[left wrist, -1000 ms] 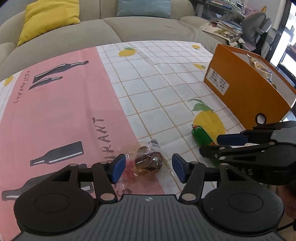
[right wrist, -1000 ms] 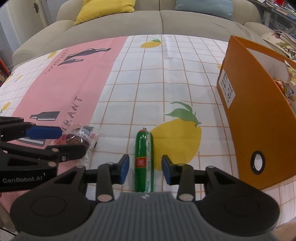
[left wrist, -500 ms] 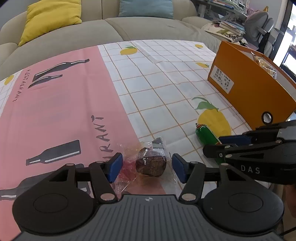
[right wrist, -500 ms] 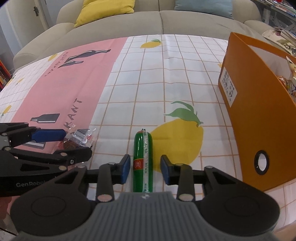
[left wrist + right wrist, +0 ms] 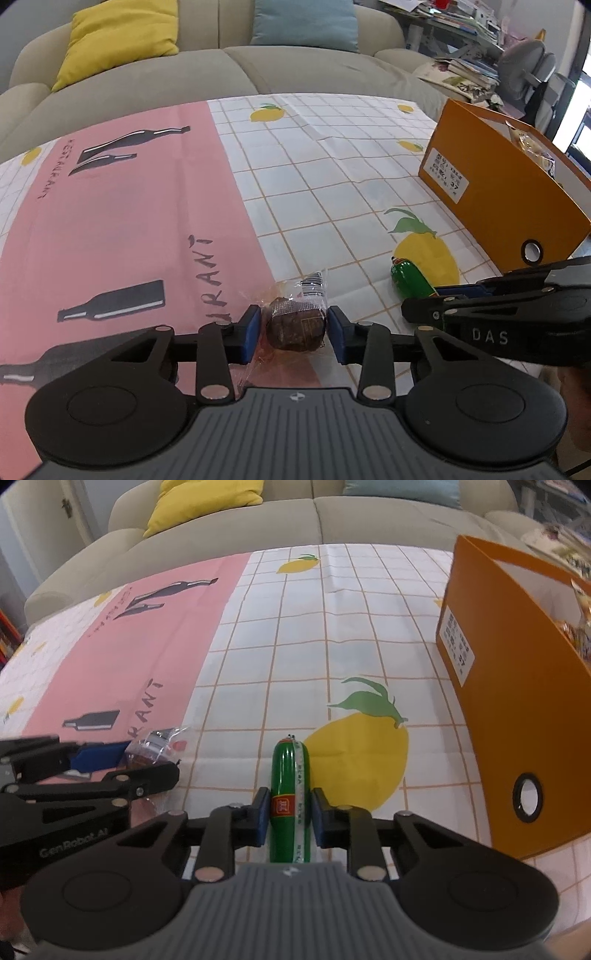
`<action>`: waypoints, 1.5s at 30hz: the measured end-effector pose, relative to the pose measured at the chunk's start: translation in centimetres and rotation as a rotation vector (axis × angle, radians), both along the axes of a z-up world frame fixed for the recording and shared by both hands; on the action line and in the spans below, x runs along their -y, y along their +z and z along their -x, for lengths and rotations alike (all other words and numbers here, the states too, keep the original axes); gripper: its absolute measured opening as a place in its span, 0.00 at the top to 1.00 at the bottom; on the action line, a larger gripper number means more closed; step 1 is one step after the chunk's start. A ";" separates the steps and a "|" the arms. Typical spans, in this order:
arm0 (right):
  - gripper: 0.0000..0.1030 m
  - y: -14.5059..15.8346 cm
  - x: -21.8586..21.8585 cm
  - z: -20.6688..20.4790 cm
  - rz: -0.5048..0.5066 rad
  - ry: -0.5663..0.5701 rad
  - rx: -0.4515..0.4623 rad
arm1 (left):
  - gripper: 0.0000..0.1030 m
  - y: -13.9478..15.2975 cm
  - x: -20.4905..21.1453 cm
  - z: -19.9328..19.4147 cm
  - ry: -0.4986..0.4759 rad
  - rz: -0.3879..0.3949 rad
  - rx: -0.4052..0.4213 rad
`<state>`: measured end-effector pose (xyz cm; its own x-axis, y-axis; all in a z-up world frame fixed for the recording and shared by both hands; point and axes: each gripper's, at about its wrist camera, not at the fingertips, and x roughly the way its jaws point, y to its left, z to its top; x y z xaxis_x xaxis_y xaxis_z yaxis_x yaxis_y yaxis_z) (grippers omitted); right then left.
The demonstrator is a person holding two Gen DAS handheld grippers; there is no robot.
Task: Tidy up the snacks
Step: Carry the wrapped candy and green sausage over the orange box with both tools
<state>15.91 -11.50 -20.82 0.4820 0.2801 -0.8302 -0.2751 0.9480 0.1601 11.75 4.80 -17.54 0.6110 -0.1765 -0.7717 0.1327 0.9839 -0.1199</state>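
Observation:
A brown snack in a clear wrapper (image 5: 295, 326) lies on the pink part of the tablecloth (image 5: 147, 229). My left gripper (image 5: 293, 332) is shut on it, its blue pads pressing both sides. A green sausage stick (image 5: 286, 775) with a red label lies on the checked part, beside a printed lemon. My right gripper (image 5: 288, 818) straddles it with its jaws closing, and the pads touch its sides. The two grippers sit side by side: the right gripper (image 5: 432, 301) shows in the left wrist view, the left gripper (image 5: 147, 764) in the right wrist view.
An orange open-topped box (image 5: 498, 701) with packaged snacks inside stands at the table's right side. A beige sofa (image 5: 295, 70) with a yellow and a blue cushion runs behind the table. Shelves and a chair (image 5: 524, 66) stand at far right.
The left jaws have closed onto the wrapped brown snack. The right jaws have narrowed around the green sausage. Neither hand has shifted.

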 end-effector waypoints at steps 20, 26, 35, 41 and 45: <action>0.80 9.9 4.1 2.4 -0.152 -0.079 0.071 | 0.58 10.9 2.1 0.2 -0.013 0.119 0.030; 0.80 14.3 9.4 1.7 -0.191 -0.115 0.077 | 0.58 15.0 5.7 -1.5 -0.124 0.199 0.048; 0.80 18.0 20.1 -1.7 -0.182 -0.239 0.027 | 0.58 17.2 14.5 -7.1 -0.313 0.259 -0.021; 0.80 16.2 24.7 -5.4 -0.193 -0.330 -0.071 | 0.58 14.8 20.9 -10.1 -0.415 0.177 -0.110; 0.80 13.7 25.7 -7.2 -0.165 -0.354 -0.134 | 0.58 12.1 23.3 -11.5 -0.455 0.124 -0.183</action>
<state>23.13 -37.24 -7.07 0.4631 0.2505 -0.8501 0.0973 0.9391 0.3297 23.26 -18.54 -5.39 0.3071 -0.4903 -0.8157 0.5109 0.8081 -0.2934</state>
